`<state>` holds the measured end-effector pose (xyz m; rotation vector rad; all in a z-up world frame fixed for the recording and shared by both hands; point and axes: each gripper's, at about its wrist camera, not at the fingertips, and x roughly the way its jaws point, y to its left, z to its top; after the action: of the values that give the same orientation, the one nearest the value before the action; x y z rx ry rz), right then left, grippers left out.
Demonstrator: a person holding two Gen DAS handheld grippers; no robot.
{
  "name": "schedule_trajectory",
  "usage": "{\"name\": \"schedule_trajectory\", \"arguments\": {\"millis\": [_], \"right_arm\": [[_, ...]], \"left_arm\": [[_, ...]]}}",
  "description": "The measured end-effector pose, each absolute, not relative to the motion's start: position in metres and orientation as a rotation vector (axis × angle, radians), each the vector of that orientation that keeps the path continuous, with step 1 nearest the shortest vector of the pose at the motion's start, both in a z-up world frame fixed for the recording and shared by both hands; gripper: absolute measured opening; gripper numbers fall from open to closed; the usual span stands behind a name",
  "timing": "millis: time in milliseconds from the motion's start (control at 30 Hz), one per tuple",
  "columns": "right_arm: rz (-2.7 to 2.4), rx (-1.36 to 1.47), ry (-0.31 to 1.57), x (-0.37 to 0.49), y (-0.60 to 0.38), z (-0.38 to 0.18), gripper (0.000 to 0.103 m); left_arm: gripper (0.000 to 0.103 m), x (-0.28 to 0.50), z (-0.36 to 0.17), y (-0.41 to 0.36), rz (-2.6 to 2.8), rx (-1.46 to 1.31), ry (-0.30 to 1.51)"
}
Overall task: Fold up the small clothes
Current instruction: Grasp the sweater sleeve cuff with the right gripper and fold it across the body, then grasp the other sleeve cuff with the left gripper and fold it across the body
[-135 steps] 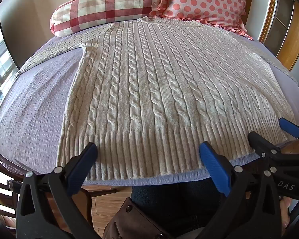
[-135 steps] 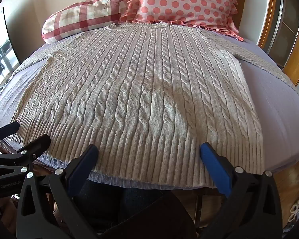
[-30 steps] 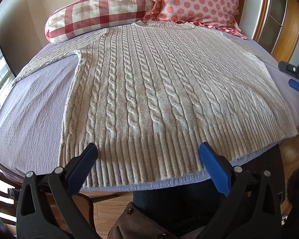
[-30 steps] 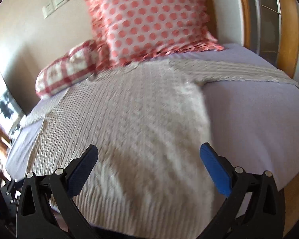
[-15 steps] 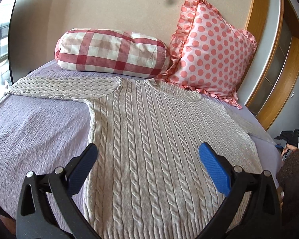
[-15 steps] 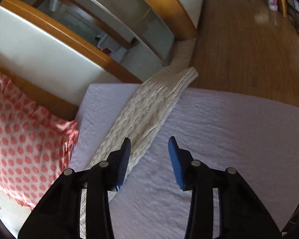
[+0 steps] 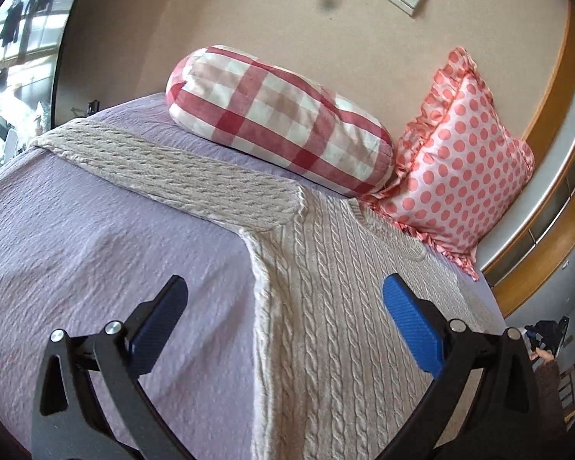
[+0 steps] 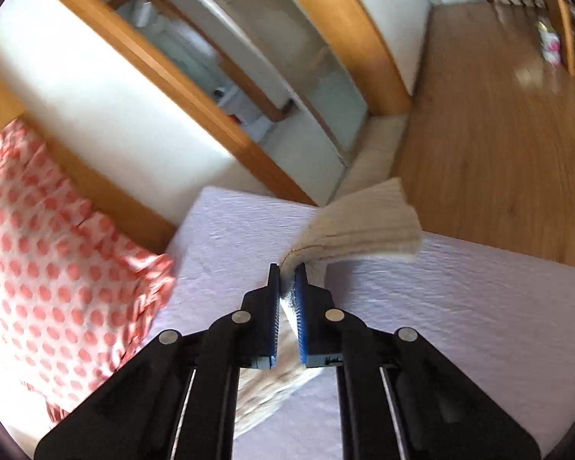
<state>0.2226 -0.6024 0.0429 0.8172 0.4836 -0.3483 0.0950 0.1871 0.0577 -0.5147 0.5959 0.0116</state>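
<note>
A beige cable-knit sweater (image 7: pixel 345 326) lies flat on the lilac bedspread (image 7: pixel 96 260). Its left sleeve (image 7: pixel 165 168) stretches out toward the bed's left edge. My left gripper (image 7: pixel 283 314) is open and empty, hovering over the sweater's left side near the armpit. My right gripper (image 8: pixel 287 274) is shut on the right sleeve (image 8: pixel 364 226) near its cuff, and the cuff end sticks up past the fingertips, lifted off the bed. The right gripper is just visible at the far right of the left wrist view (image 7: pixel 544 333).
A red-checked bolster pillow (image 7: pixel 280 119) and a pink polka-dot cushion (image 7: pixel 456 176) lie at the head of the bed. The cushion also shows in the right wrist view (image 8: pixel 46 260). A wooden-framed cabinet (image 8: pixel 249 76) and wood floor (image 8: pixel 498 134) lie beyond the bed's right edge.
My right gripper has closed on the right sleeve near the cuff and lifted it. My left gripper has moved forward and left toward the left sleeve, staying open.
</note>
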Motion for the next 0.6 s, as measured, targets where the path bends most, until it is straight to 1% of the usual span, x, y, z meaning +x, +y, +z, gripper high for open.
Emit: {"name": "schedule_trajectory", "arguments": {"millis": [133,233,300,400,433,467,500,567,600], "right_arm": [[0.002,0.686,0.413,0.239,-0.481,0.121,0.008],[0.288,0.583,0.420,0.252,-0.369,0.156,0.008],[0.467,0.523,0.470,0.259,-0.292,0.161,0.008],[0.640,0.393,0.645,0.271,-0.190,0.141,0.010],[0.657,0.352,0.697,0.269,-0.168,0.132,0.014],[0.656,0.321,0.727,0.266,-0.155,0.126,0.021],[0.657,0.309,0.724,0.262,-0.151,0.124,0.029],[0.632,0.309,0.650,0.246,-0.163,0.127,0.072],[0.613,0.309,0.607,0.239,-0.174,0.131,0.077]], "left_arm": [[0.101,0.106,0.060,0.239,0.089,-0.596,0.575],[0.101,0.117,0.060,0.265,0.144,-0.608,0.575],[0.101,0.125,0.059,0.278,0.160,-0.617,0.576],[0.101,0.137,0.050,0.299,0.174,-0.665,0.593],[0.101,0.142,0.045,0.309,0.187,-0.698,0.609],[0.100,0.144,0.041,0.318,0.193,-0.732,0.622],[0.098,0.147,0.037,0.327,0.199,-0.762,0.630],[0.093,0.152,0.028,0.345,0.214,-0.808,0.645],[0.090,0.155,0.025,0.353,0.226,-0.822,0.654]]}}
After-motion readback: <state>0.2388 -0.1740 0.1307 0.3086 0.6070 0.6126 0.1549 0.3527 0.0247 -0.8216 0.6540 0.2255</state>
